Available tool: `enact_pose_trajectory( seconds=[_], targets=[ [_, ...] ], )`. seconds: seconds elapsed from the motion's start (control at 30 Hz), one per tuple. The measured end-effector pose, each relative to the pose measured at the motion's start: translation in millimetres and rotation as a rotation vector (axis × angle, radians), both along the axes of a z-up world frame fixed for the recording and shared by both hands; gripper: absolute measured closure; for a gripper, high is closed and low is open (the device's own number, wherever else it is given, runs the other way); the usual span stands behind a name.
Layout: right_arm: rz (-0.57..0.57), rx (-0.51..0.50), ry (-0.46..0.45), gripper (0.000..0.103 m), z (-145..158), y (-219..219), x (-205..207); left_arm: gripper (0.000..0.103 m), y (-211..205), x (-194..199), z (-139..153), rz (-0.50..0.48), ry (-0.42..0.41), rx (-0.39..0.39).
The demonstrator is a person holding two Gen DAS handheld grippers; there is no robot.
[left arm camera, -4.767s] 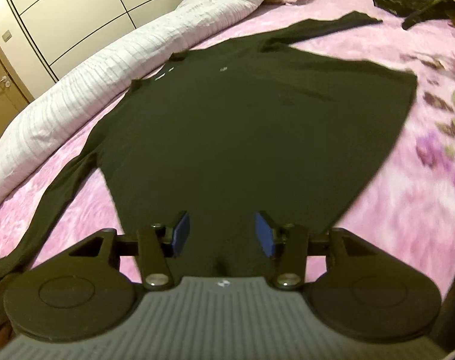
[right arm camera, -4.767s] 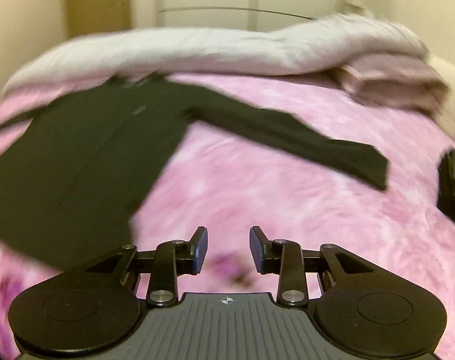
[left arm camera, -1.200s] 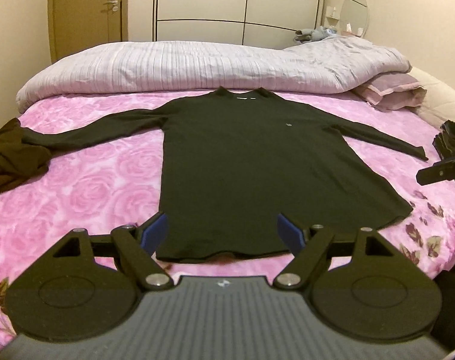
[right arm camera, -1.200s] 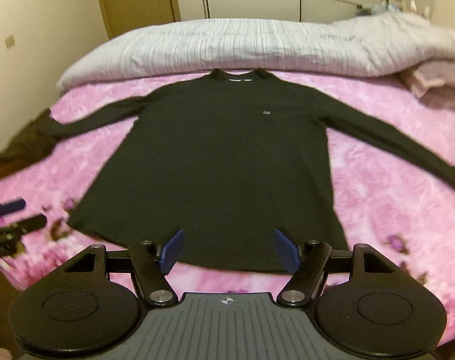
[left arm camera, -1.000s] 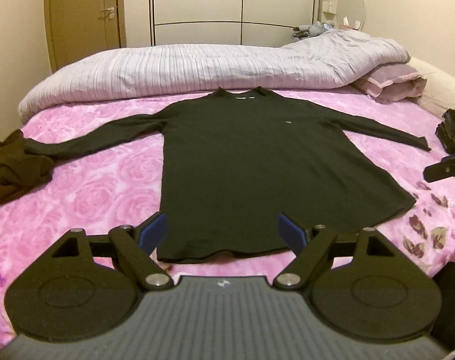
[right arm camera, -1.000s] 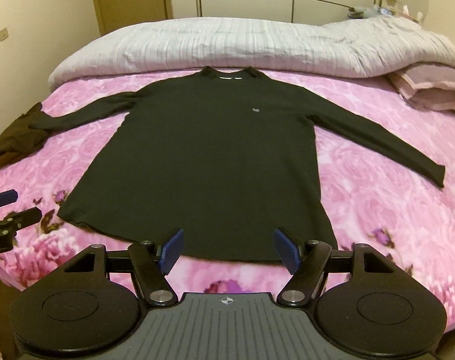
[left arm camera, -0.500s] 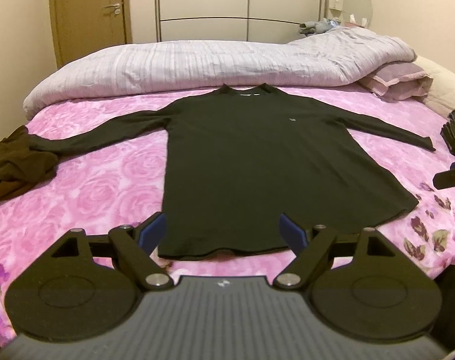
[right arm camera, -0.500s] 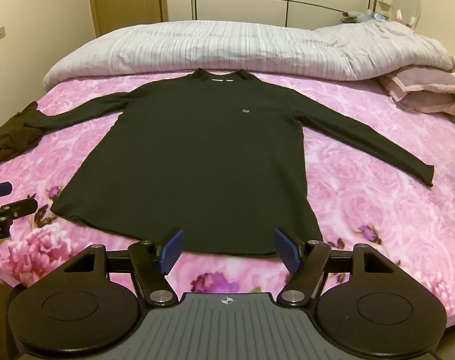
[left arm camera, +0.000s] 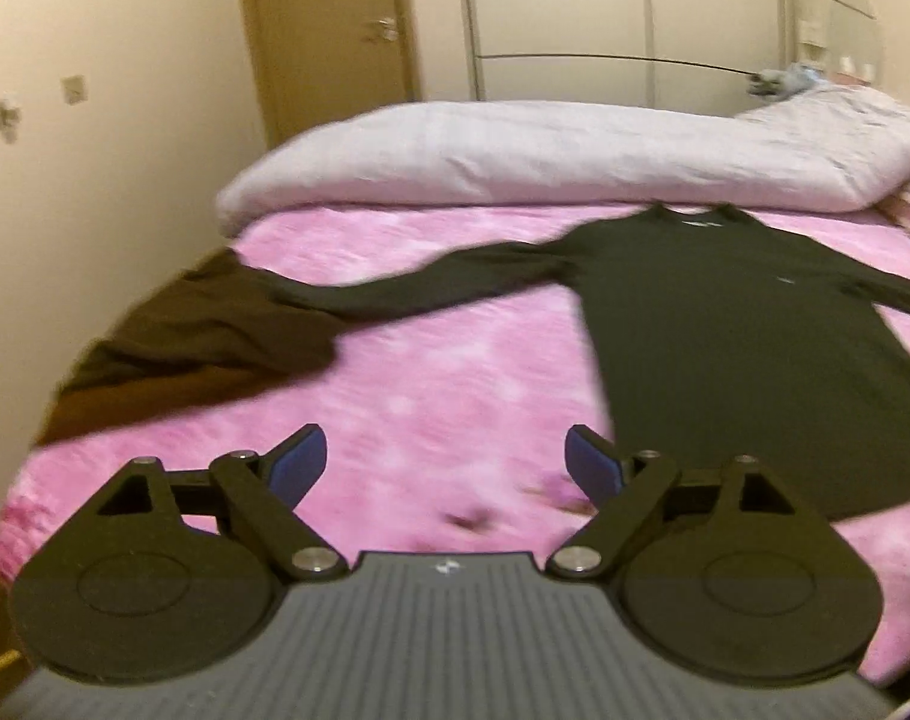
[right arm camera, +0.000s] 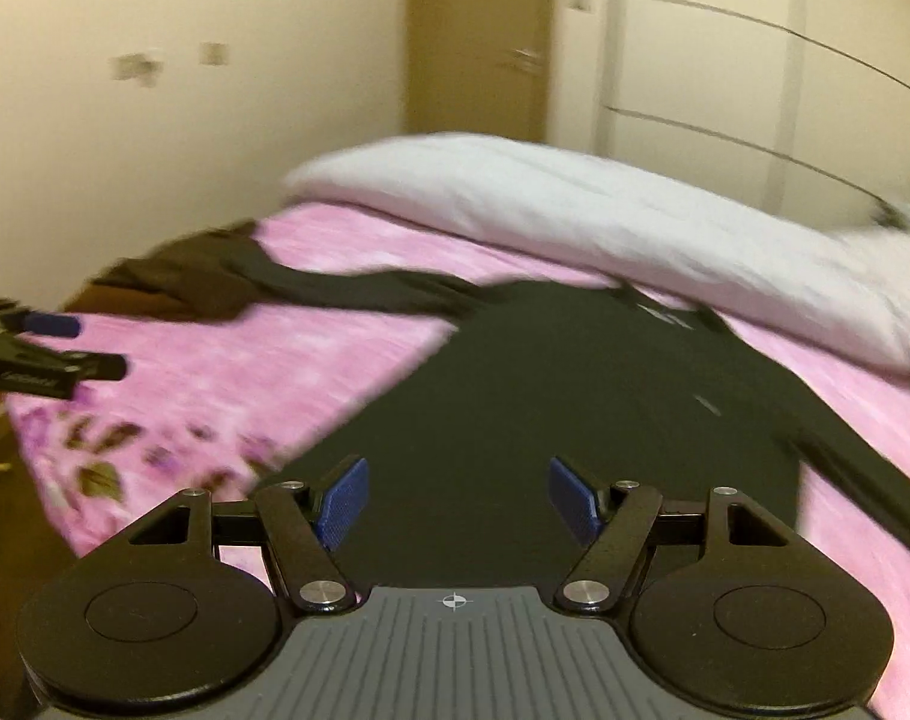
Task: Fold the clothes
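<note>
A black long-sleeve shirt (left arm camera: 755, 348) lies flat, face up, on the pink bedspread (left arm camera: 455, 372), collar toward the duvet. Its left sleeve (left arm camera: 431, 288) stretches out and ends on a brown garment (left arm camera: 203, 336). My left gripper (left arm camera: 446, 459) is open and empty, hovering over bare bedspread just left of the shirt's hem. My right gripper (right arm camera: 458, 495) is open and empty above the shirt's (right arm camera: 545, 408) lower body. The left gripper (right arm camera: 89, 345) also shows at the right wrist view's far left edge. Both views are motion-blurred.
A rolled white duvet (left arm camera: 545, 156) runs along the head of the bed. A cream wall (left arm camera: 95, 180) and a wooden door (left arm camera: 335, 30) stand to the left, with the wardrobe (left arm camera: 635, 18) behind. The bed's left edge (right arm camera: 41, 468) drops off near the left gripper.
Both grippers have swung left. The shirt's body has shifted to the right in both views, and the left sleeve and brown garment have come toward the middle. Both grippers remain open.
</note>
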State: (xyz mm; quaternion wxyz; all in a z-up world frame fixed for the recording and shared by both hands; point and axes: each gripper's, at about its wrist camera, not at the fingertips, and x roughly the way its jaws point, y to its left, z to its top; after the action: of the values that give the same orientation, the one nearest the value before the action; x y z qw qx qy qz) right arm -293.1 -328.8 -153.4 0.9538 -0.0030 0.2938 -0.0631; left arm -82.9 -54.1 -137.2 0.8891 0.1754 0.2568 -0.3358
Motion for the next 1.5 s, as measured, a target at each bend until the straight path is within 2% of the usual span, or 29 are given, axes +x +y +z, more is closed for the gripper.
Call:
enact_pose_trajectory(
  seconds=[0.07,0.2,0.3,0.43,0.47,0.5,0.6,0.83,0.97,1.13,1.27,1.33,1.37,1.5],
  targets=[
    [0.104,-0.021,-0.031,0.033,-1,14,29,0.017,5,27,1,0.013,-0.023,0.009],
    [0.287,-0.143,-0.050,0.033,-14,49,101,0.017,9,86,-2,0.016,-0.058,0.024],
    [0.360,-0.206,-0.052,0.034,-30,67,159,0.017,4,133,-7,-0.021,-0.069,0.019],
    [0.379,-0.196,-0.040,0.039,-57,72,245,0.017,-14,191,-20,-0.159,-0.087,0.042],
    [0.383,-0.193,-0.037,0.045,-63,73,266,0.017,-17,203,-23,-0.189,-0.092,0.050],
    [0.391,-0.188,-0.037,0.050,-69,75,287,0.017,-17,211,-27,-0.197,-0.097,0.057],
    [0.427,-0.167,-0.046,0.055,-85,81,346,0.017,-16,235,-37,-0.220,-0.112,0.079],
    [0.530,-0.104,-0.069,0.062,-126,101,454,0.017,-13,291,-60,-0.274,-0.146,0.130],
    [0.582,-0.130,-0.087,0.063,-146,120,479,0.017,-7,301,-72,-0.270,-0.146,0.134],
    [0.558,-0.141,-0.104,0.063,-157,134,506,0.017,1,307,-88,-0.256,-0.141,0.131],
    [0.535,-0.140,-0.080,0.065,-165,139,520,0.017,10,307,-94,-0.250,-0.133,0.131],
    [0.538,-0.139,-0.064,0.079,-168,138,524,0.017,14,307,-95,-0.237,-0.125,0.128],
    [0.534,-0.130,-0.069,0.089,-166,136,521,0.017,14,306,-94,-0.234,-0.121,0.123],
    [0.491,-0.050,-0.141,0.094,-147,117,504,0.017,10,296,-88,-0.237,-0.113,0.100]
  ],
)
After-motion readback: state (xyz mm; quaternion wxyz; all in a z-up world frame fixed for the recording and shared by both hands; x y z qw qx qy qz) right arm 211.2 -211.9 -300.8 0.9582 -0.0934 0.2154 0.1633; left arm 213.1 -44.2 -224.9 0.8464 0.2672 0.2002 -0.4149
